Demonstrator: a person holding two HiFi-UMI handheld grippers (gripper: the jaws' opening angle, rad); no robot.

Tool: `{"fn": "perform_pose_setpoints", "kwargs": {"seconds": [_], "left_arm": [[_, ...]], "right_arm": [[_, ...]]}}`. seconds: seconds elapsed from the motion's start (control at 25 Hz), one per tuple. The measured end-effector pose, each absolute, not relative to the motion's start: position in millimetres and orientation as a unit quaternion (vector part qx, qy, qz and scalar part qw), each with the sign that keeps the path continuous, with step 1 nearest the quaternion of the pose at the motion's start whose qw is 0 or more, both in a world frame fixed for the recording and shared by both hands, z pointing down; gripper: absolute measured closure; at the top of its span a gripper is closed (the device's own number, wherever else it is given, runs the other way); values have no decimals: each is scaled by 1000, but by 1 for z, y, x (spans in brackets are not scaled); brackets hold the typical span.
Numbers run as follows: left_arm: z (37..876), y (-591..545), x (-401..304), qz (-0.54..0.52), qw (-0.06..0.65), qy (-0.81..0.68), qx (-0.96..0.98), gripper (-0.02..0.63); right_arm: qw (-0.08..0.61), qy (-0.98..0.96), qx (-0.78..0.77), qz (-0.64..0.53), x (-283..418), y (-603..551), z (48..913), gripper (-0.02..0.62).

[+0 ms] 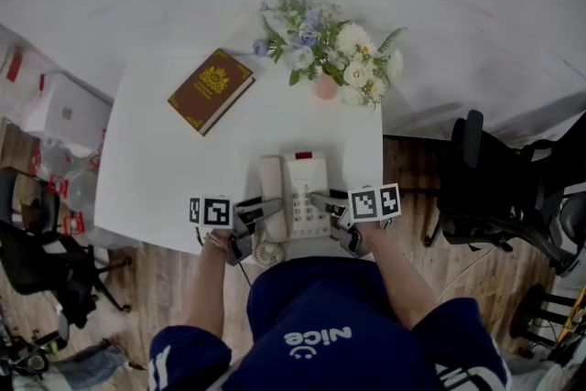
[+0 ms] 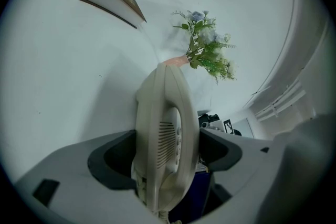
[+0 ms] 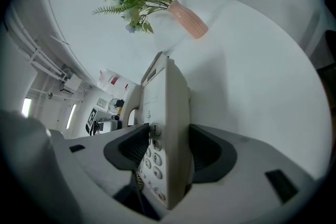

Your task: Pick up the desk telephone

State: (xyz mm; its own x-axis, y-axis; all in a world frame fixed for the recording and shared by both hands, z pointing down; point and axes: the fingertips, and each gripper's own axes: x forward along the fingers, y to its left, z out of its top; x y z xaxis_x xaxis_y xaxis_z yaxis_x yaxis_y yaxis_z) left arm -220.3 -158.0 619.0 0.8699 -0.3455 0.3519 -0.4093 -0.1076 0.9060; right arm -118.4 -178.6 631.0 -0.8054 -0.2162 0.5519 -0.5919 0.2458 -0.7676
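Telephone: desk telephone (image 1: 307, 188) sits on the white table (image 1: 156, 179), on our side of the pink vase (image 1: 325, 88), at the table's near edge.
Left gripper (image 2: 167, 150): clenched across the handset (image 1: 271, 183) side.
Right gripper (image 3: 165, 147): clenched on the keypad side, one pad on the keys, one underneath.
Risk: we judge uneven lifting could tip the handset off its cradle; the coiled cord (image 1: 267, 252) may snag the edge.
Container: vase holds flowers (image 1: 334, 50), upright, beyond the telephone.
Book (image 1: 211, 90): left of the vase, untouched.
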Motion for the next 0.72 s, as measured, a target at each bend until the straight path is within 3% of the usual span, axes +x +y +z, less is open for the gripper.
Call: {"fn": "perform_pose_setpoints", "kwargs": {"seconds": [0.72], "left_arm": [[589, -146, -208, 11, 592, -272, 759, 229]], "right_arm": [[144, -786, 270, 537, -104, -165, 601, 342]]}}
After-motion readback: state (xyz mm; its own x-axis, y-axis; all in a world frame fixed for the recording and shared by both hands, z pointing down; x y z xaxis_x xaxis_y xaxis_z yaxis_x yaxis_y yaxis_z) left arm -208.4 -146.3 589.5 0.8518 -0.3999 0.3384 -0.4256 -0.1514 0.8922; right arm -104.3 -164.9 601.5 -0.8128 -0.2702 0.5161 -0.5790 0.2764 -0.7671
